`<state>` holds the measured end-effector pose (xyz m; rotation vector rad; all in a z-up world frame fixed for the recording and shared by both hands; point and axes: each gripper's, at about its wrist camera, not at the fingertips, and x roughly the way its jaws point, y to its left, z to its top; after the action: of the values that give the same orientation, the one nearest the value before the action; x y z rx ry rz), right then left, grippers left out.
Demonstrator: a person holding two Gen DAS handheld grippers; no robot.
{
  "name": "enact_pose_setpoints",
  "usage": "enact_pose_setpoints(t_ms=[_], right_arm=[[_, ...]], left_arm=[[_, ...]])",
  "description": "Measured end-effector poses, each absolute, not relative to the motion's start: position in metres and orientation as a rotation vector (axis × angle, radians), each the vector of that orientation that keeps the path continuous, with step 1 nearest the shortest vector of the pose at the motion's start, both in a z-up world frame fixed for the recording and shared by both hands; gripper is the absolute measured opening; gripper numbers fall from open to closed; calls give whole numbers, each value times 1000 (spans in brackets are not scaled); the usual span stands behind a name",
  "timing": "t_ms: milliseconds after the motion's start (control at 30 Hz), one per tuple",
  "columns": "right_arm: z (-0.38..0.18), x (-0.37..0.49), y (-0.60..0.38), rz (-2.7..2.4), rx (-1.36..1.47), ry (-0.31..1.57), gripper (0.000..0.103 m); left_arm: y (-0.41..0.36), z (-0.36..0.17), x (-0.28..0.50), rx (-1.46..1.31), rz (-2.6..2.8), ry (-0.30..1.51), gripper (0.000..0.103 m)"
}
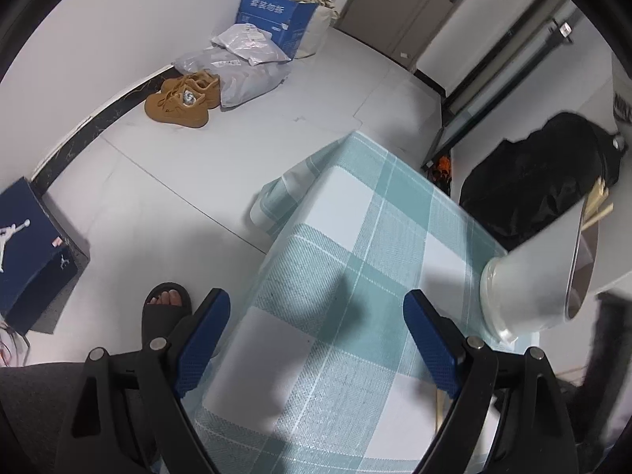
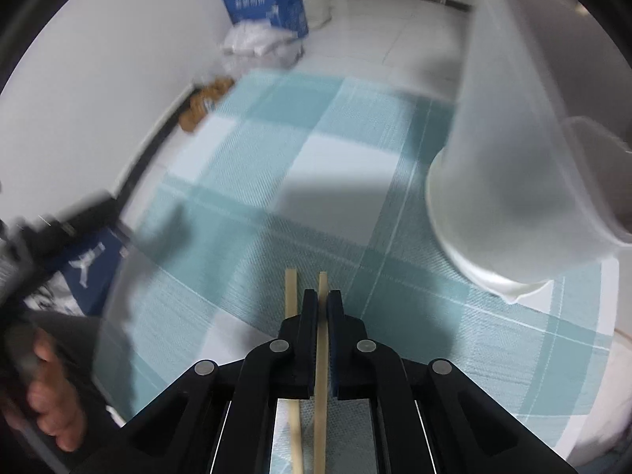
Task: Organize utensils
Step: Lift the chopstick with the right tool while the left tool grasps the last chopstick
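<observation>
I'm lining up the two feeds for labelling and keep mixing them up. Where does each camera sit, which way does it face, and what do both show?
Left wrist: on the left gripper, looking steeply down past open blue-padded fingers at the checked tablecloth and floor; a sandalled foot shows.
Right wrist: on the right gripper, looking down along fingers shut on one chopstick, a second chopstick beside it; a hand shows at lower left.
Shared: the tablecloth, white utensil holder, blue carton.

Even indoor light, soft shadows; right view motion-blurred, fisheye edges warped.
</observation>
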<state>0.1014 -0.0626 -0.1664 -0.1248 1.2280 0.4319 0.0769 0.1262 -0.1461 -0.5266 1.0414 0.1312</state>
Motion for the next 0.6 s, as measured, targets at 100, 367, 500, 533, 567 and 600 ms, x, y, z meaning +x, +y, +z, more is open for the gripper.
enact_pose_setpoints(t_ms=[100, 367, 500, 533, 567, 600], right_arm=[[-144, 93, -83, 464, -39, 1148, 4], [-99, 68, -156, 515, 206, 948, 4], [-92, 52, -204, 526, 339, 840, 4], [-93, 47, -216, 526, 364, 827, 4], [-96, 42, -227, 524, 388, 817, 4], [-97, 40, -236, 520, 409, 809, 4]], left_arm=[[109, -150, 80, -476, 77, 1080, 86], [57, -144, 76, -306, -38, 1119, 86], [35, -140, 78, -229, -50, 1144, 86], [31, -141, 79, -218, -58, 1159, 86], [26, -142, 82, -204, -65, 1177, 86], [20, -144, 84, -186, -73, 1192, 86]])
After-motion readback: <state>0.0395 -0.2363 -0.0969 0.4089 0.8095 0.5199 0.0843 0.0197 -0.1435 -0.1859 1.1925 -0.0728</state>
